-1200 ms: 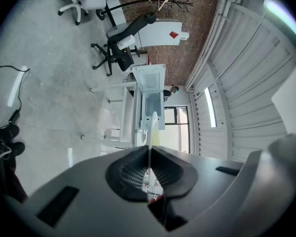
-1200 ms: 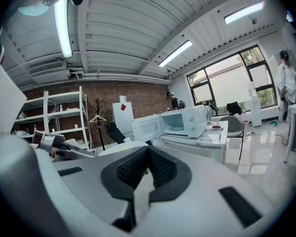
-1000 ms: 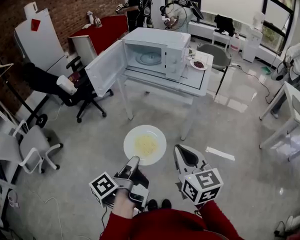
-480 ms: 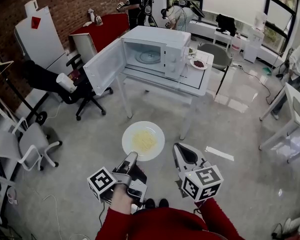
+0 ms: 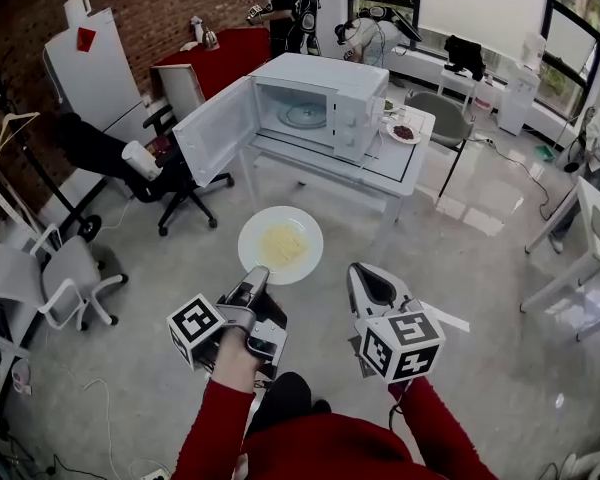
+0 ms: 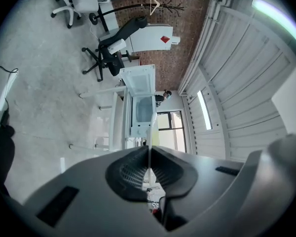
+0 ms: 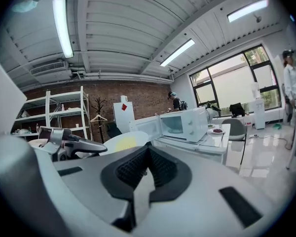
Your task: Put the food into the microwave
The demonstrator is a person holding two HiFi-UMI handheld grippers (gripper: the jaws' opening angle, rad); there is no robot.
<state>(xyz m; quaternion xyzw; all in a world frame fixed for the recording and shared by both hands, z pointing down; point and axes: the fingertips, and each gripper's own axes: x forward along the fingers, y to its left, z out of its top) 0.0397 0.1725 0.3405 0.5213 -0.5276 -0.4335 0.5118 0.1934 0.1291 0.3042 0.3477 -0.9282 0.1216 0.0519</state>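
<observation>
Head view shows the plate [image 5: 280, 245], pinched at its rim by the left gripper [image 5: 259, 274], carried nearer the far, open microwave [image 5: 325, 108] — right gripper [image 5: 366, 277] closed, empty — approach under way.

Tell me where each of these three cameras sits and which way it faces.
Head view: on the person's head, facing down at the plate, open microwave, left gripper, right gripper and red sleeves.
Left gripper view: on that gripper, rolled sideways, facing the microwave along jaws shut on the plate's rim.
Right gripper view: on that gripper, facing the microwave past empty, closed jaws.
Shared: all show microwave and plate.
</observation>
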